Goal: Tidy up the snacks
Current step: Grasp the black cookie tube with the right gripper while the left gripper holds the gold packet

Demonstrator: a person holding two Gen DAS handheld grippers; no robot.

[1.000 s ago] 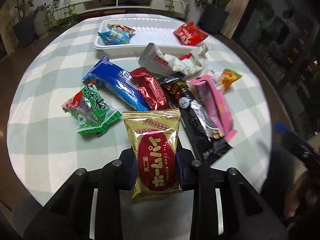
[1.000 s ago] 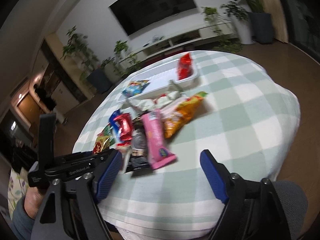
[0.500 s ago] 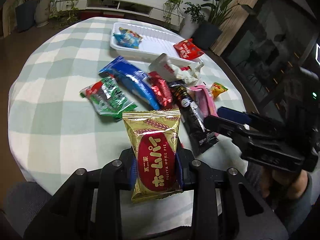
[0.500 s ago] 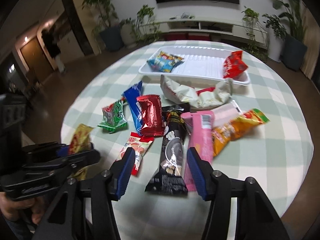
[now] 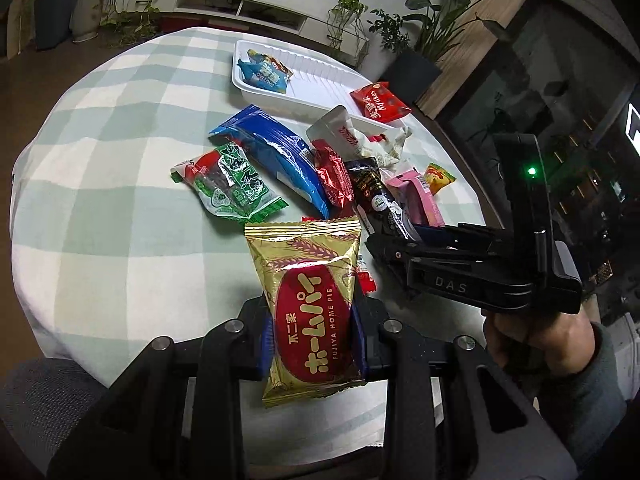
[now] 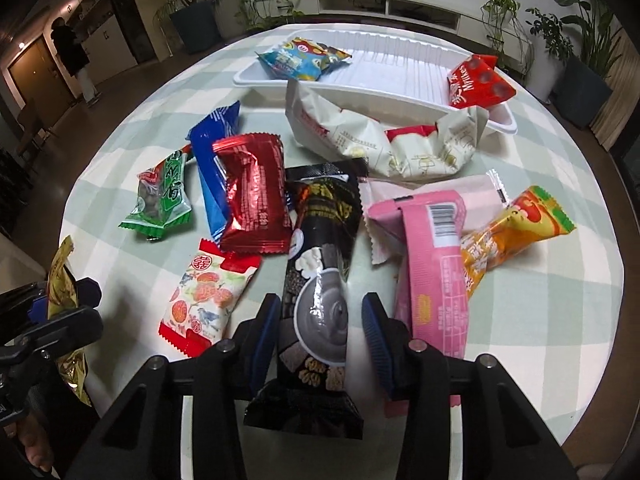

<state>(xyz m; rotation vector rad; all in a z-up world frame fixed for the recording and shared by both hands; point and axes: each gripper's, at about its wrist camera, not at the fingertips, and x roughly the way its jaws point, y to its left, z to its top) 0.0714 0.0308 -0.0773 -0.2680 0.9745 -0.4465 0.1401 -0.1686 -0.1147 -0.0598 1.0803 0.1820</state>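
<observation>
White tray point(image 6: 404, 98): two blue packets, one red. About nine snacks remain on the checked tablecloth point(image 5: 120, 240). Left gripper point(image 5: 314, 344) pinches gold Fujiya Home Pie packet point(image 5: 316, 308); right gripper point(image 6: 318, 340) closing around black sesame packet point(image 6: 320, 264), pads not yet pressing.

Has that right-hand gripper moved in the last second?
Yes. In the left wrist view the right gripper has come in from the right edge, toward the black packet on the table.
</observation>
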